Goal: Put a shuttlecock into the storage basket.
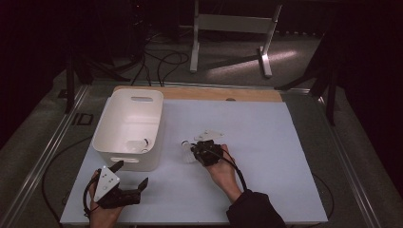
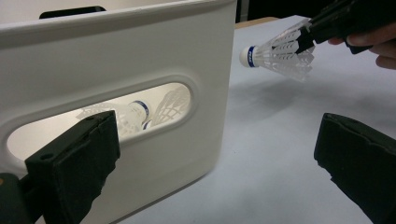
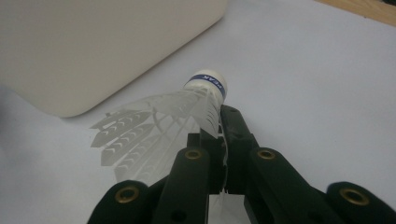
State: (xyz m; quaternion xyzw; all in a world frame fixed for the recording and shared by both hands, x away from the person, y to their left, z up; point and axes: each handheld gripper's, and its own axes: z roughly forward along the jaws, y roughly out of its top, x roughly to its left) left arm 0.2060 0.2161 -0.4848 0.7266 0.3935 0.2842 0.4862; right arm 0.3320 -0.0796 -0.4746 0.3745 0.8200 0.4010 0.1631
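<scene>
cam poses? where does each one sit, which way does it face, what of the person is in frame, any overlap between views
High view: above the person's side, facing forward and down on the table; both forearms, left gripper, right gripper.
Left gripper view: on the left gripper, along its open jaws at the white bin; right gripper's hand at upper right.
Right gripper view: on the right gripper, along jaws shut on the shuttlecock.
Shared: bin and shuttlecock appear in all three.

Blue band on shuttlecock (image 3: 163,126) cork: white letters, apparently "PEAK", seen sideways; no other text legible.
</scene>
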